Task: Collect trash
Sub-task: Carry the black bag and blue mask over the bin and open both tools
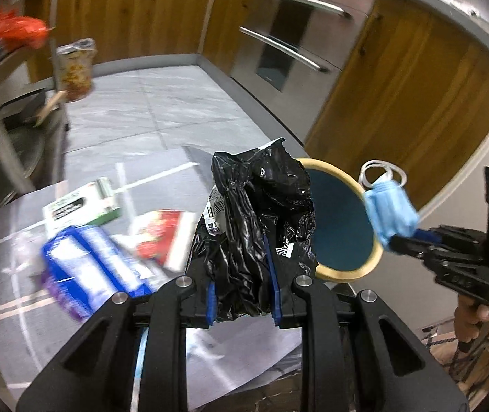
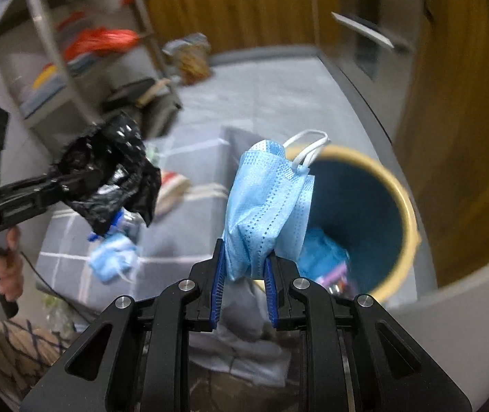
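My left gripper [image 1: 242, 285] is shut on a crumpled black plastic bag [image 1: 258, 226] and holds it up above the floor mat; it also shows in the right wrist view [image 2: 114, 175]. My right gripper [image 2: 244, 274] is shut on a folded blue face mask [image 2: 265, 206] with white ear loops, held beside the rim of a round bin [image 2: 406, 206] with a yellow rim and blue inside. In the left wrist view the mask [image 1: 390, 211] hangs at the right edge of the bin [image 1: 371, 264]. Some trash lies in the bin's bottom.
On the grey mat [image 1: 83, 309] lie a blue-white packet [image 1: 90, 264], a red-white packet [image 1: 160, 237], a green-white box [image 1: 83, 206] and a crumpled blue mask [image 2: 114, 257]. A metal shelf rack [image 2: 55, 51] stands left. Wooden cabinets [image 1: 399, 103] and an oven [image 1: 296, 34] stand behind.
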Demonstrator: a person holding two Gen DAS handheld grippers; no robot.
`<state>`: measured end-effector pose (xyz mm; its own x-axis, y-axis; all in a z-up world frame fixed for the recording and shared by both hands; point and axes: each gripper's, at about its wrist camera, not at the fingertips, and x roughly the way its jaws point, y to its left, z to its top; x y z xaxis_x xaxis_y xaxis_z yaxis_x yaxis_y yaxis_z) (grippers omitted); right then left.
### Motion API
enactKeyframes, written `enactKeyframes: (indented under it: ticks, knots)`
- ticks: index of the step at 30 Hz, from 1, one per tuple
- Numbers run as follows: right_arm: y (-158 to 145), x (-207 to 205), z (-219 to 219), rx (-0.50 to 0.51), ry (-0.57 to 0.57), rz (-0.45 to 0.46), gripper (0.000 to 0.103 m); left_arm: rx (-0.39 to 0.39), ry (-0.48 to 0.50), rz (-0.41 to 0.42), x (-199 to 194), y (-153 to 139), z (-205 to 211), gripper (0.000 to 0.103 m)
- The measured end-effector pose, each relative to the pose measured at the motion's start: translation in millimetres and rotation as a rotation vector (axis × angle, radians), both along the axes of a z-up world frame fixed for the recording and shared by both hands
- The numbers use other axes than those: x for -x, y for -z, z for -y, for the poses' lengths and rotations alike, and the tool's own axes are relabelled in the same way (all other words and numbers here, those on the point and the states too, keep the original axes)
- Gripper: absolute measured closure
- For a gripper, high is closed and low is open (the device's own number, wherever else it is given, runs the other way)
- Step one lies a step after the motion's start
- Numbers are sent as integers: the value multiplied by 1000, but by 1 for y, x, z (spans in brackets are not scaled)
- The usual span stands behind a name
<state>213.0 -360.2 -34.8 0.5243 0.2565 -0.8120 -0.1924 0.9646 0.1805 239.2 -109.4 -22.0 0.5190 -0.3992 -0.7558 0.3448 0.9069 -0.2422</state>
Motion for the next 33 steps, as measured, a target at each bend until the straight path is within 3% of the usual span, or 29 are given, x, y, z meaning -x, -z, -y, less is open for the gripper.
enactKeyframes:
  ticks: [7,15,24,33]
  knots:
    - [35,-15,31,64,60,-121,81,-29,69,-28,-24,20,74,81]
    - [49,-32,28,198,3,-160,80,-83,111,-41,-40,46,131,81]
    - [60,-46,32,251,24,-168,67,-133,148,-39,-52,65,153,70]
    - [57,-48,39,248,39,-144,59,-61,107,-72,-59,64,142,63]
